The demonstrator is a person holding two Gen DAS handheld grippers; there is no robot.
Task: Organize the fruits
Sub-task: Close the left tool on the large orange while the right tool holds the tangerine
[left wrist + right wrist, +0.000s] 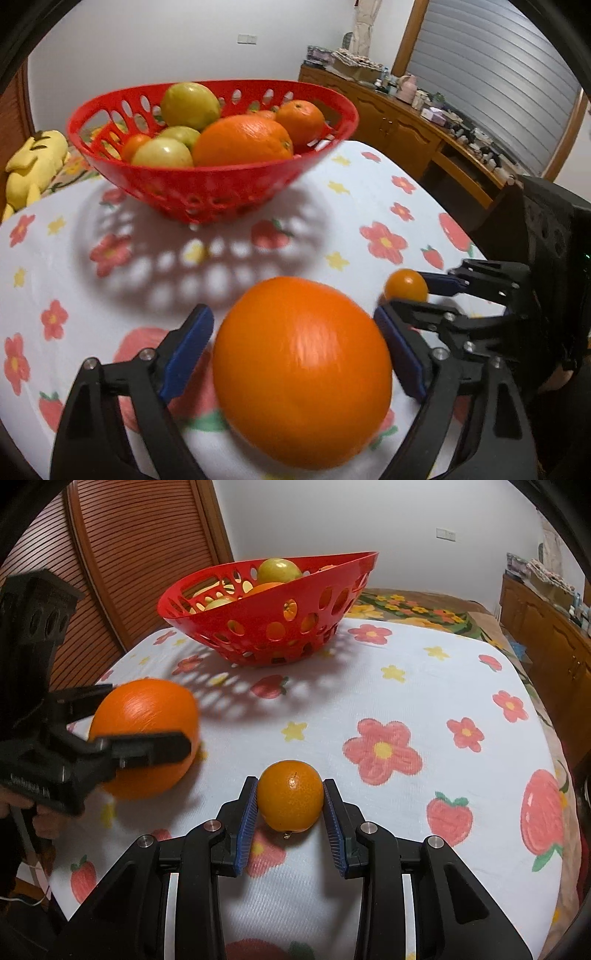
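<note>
Right gripper (290,805) clenched on one small orange (290,795); left gripper (295,354) released around one large orange (302,373). Open tablecloth (424,686) before one red basket (258,642).

each gripper is made of black plastic. on the left gripper (295,354) two long black arms are seen, with round silver screws set in the joints. blue pads (186,354) with fine ridges are fixed on the inner faces of its jaws. the right gripper (290,814) is built the same way, with blue ridged pads (246,825) and silver screws (213,826) on top. long slots are cut into its black arms. a blocky black body with round holes is seen behind the left gripper, and small white letters are printed along its side. a thin white cable is seen under it.
</note>
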